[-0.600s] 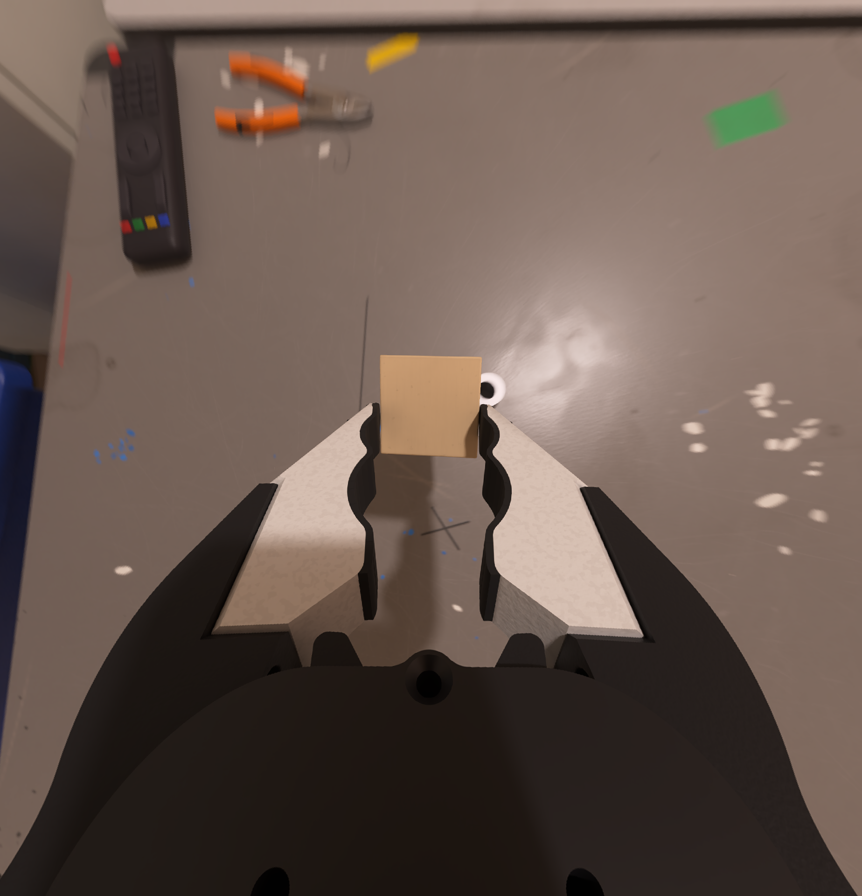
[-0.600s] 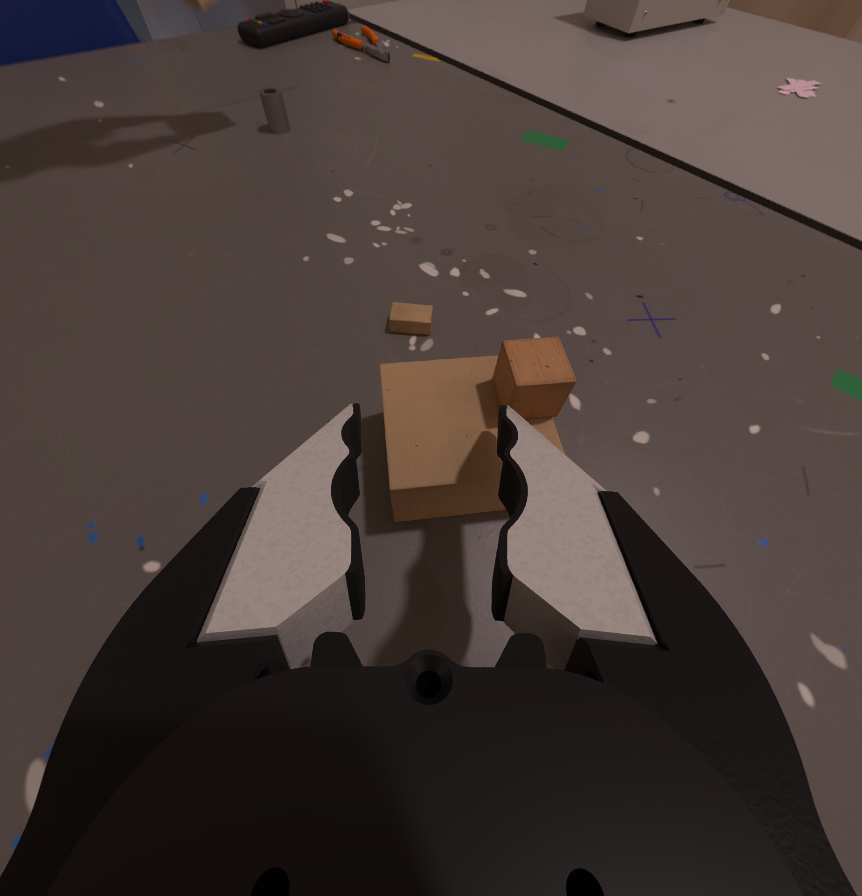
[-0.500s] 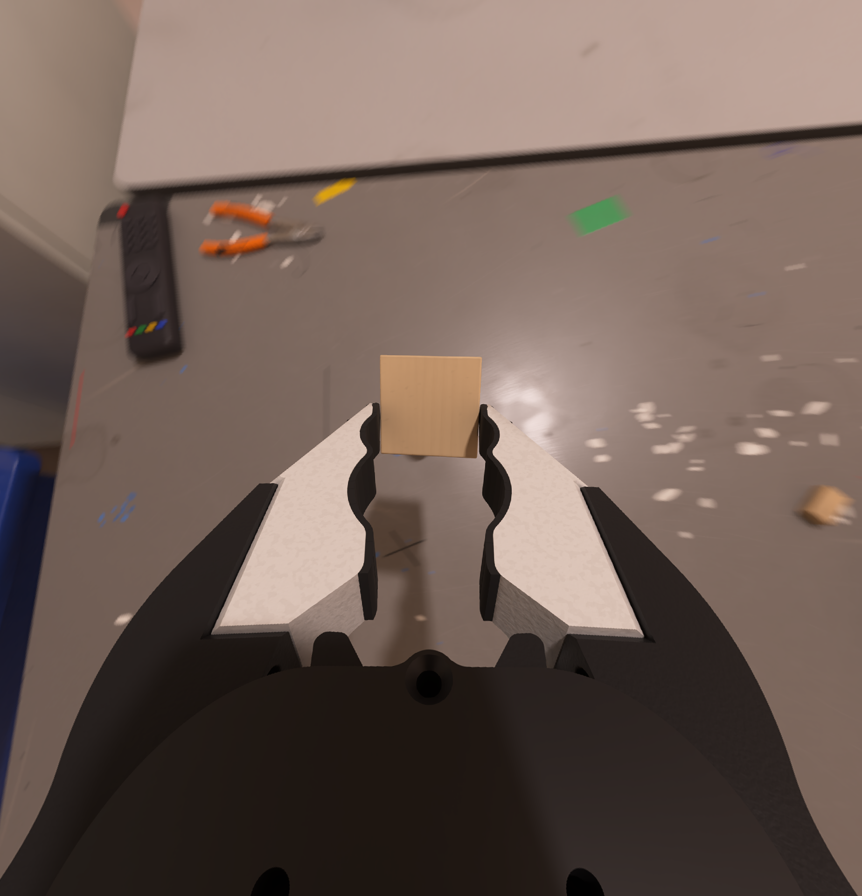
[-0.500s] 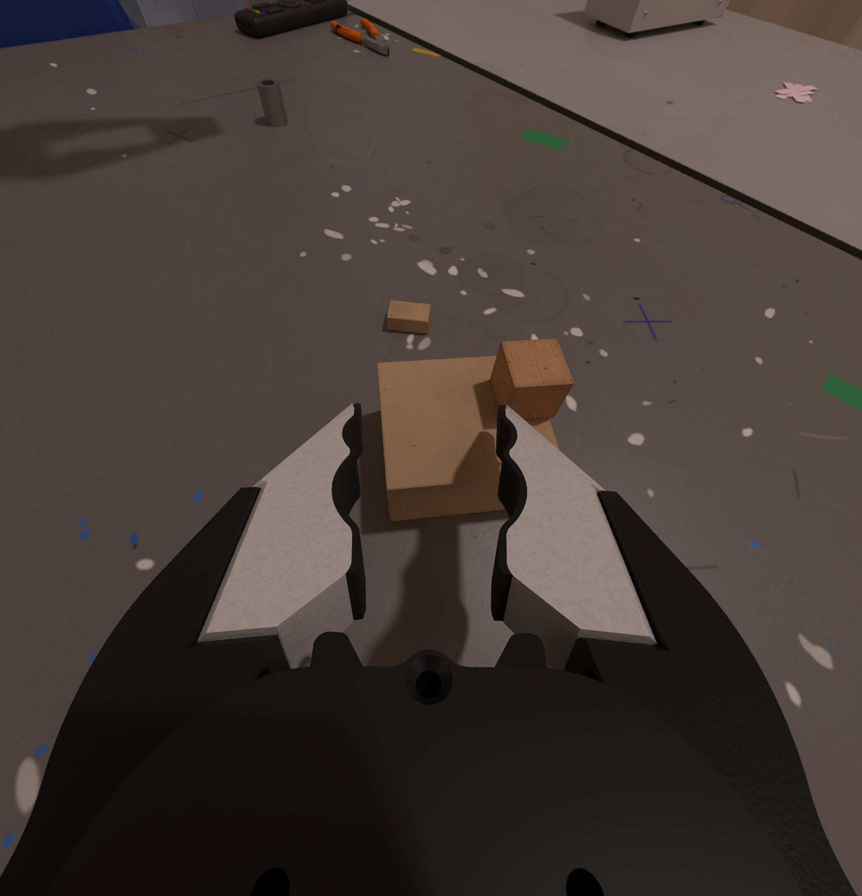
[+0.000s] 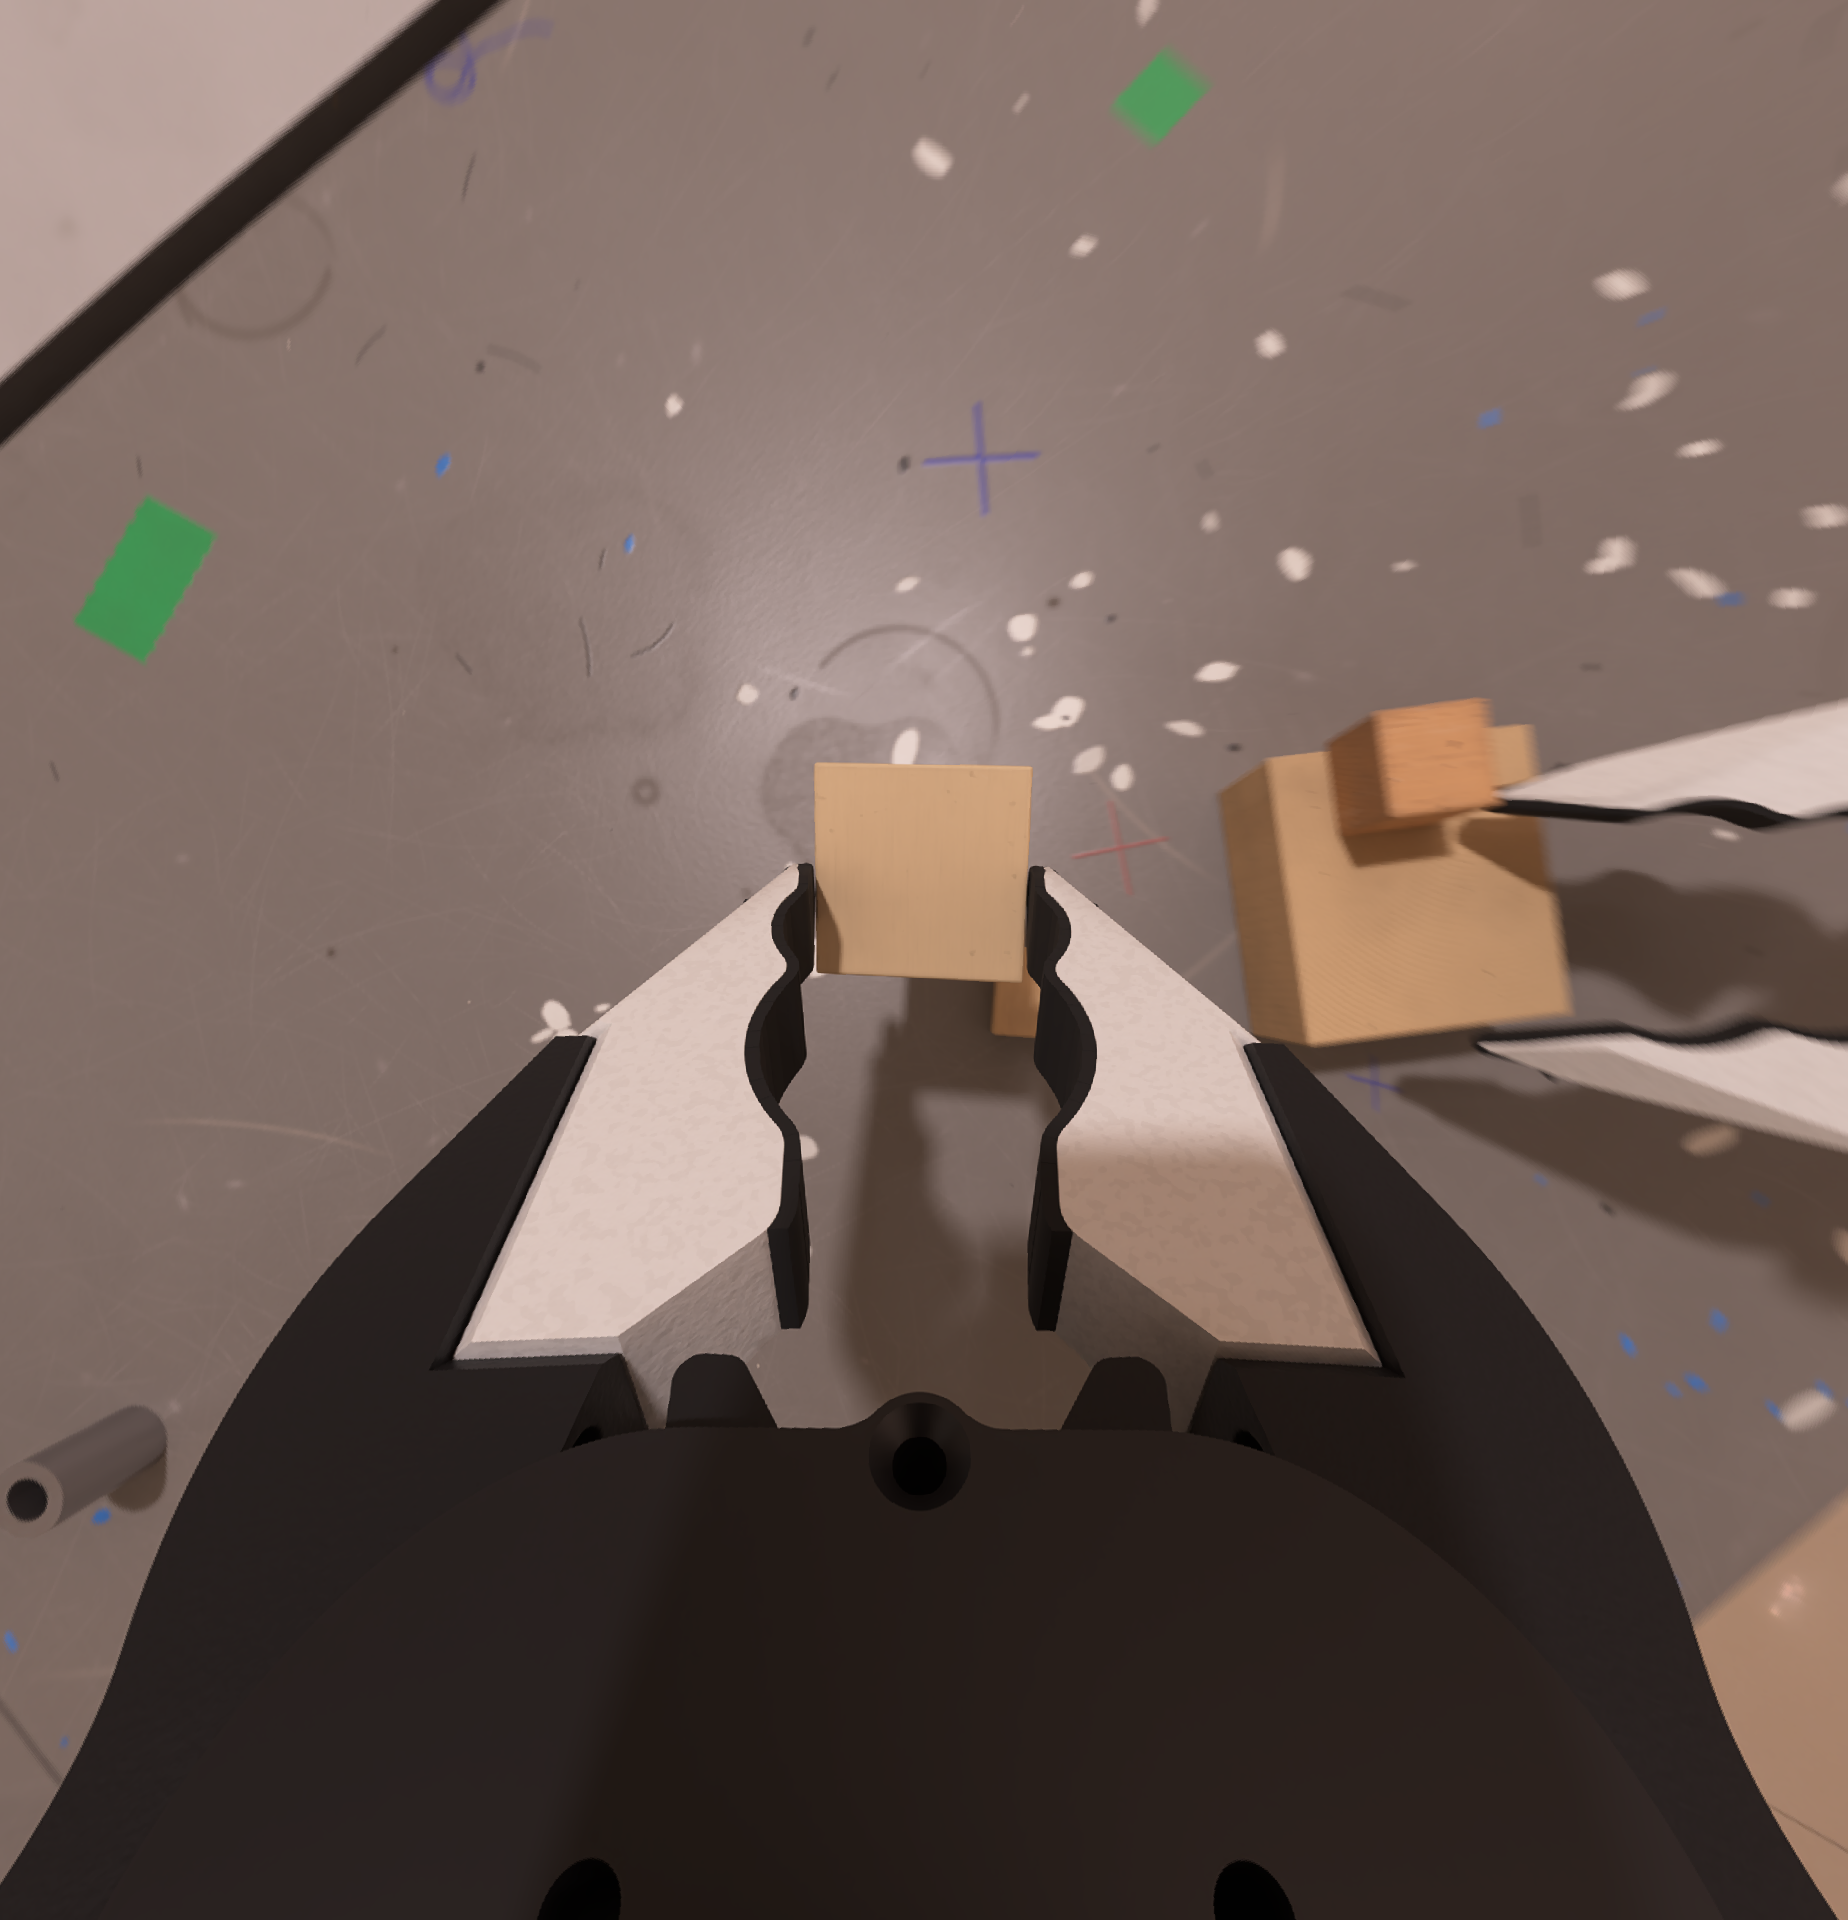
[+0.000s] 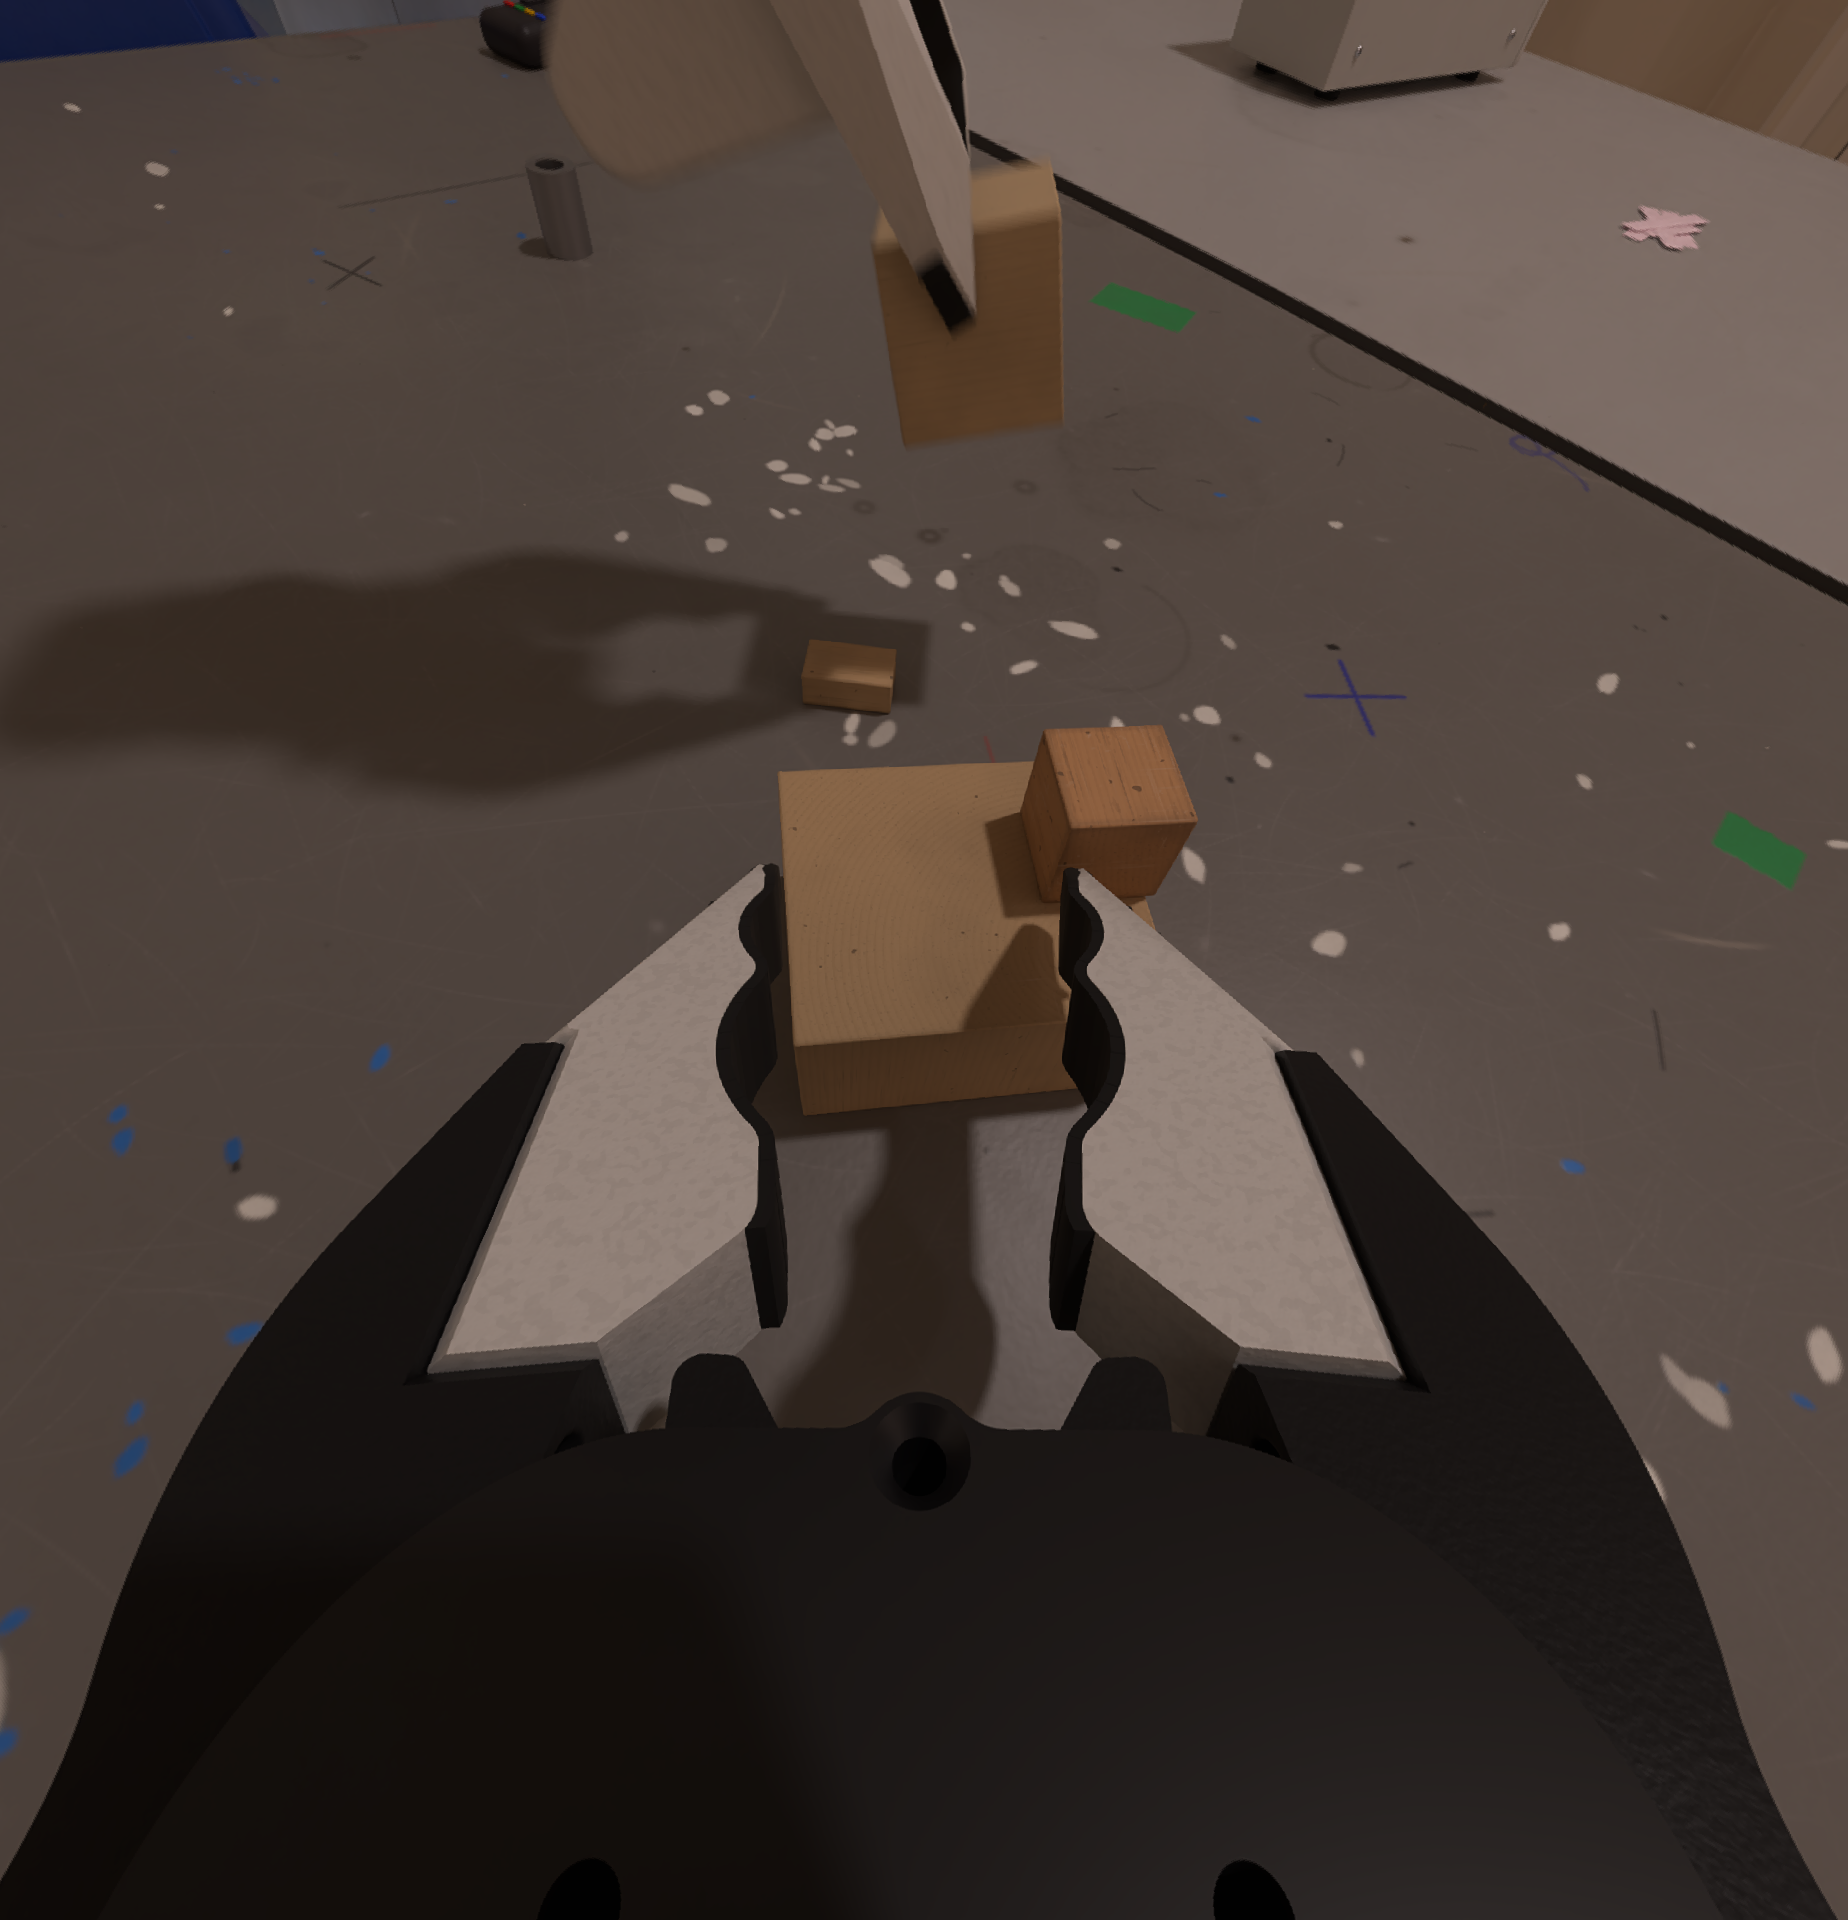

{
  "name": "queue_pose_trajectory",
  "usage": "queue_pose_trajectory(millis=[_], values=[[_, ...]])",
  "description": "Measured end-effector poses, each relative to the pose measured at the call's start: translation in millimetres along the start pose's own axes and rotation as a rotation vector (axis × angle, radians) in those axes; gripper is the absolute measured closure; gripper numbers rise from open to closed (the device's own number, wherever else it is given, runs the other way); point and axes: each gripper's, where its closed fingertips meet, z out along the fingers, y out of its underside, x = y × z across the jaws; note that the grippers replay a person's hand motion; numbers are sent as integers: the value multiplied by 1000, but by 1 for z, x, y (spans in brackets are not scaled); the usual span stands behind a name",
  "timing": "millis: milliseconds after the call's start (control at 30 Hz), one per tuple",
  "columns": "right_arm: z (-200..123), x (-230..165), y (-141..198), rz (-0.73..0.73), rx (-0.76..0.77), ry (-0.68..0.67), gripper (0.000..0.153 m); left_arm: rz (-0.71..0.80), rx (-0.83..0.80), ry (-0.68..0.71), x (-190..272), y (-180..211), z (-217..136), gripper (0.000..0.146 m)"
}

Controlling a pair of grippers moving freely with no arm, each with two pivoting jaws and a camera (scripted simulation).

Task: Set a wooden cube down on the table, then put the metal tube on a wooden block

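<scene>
My left gripper is shut on a pale wooden cube and holds it above the grey table. The cube also shows high up in the right wrist view. A large wooden block lies on the table with a darker small cube on its far right corner. My right gripper is open and empty, its jaws either side of the block's near end. The metal tube stands upright far left; it shows in the left wrist view at the lower left.
A small flat wooden piece lies beyond the large block. Green tape patches mark the table. A black seam separates a lighter table with a white box. A remote lies at the far edge.
My left gripper has swung with the pale cube from near the remote and pliers to above the spot beside the large block. It now appears in the right wrist view. My right gripper barely moved.
</scene>
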Motion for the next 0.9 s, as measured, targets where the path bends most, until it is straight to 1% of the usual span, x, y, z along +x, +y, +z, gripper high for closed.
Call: queue_pose_trajectory(millis=[67, 167, 233, 433, 500, 567, 600, 667, 733, 800, 900], values=[[0, 0, 0, -5, 0, 4, 99, -20, -49, -57, -5, 4, 18, 105], [2, -2, 0, -10, 3, 7, 98, -61, -75, -76, -5, 6, 33, 105], [2, -2, 0, -14, 3, 4, 98, -59, -89, -90, -3, 6, 37, 105], [2, -1, -1, -10, -2, -5, 99, -8, -125, -62, 12, 6, 42, 105], [1, 2, -6, -30, 6, -11, 103, -5, -141, -59, 13, 9, 47, 105], [-1, 12, -19, -62, 69, 2, 108, 1, -153, -46, 13, 11, 52, 105], [-2, 18, -25, -53, 98, -9, 112, 13, -154, -42, 13, 11, 54, 105], [3, 26, -29, 14, 123, -80, 115, 59, -145, -40, 12, 10, 57, 105], [12, 34, -21, 34, 86, -127, 115, 85, -146, -44, 10, 12, 59, 105], [22, 37, -11, 15, 37, -141, 118, 94, -149, -24, 11, 14, 62, 105], [28, 34, -5, -10, -5, -154, 125, 96, -163, -18, 10, 21, 67, 105]])
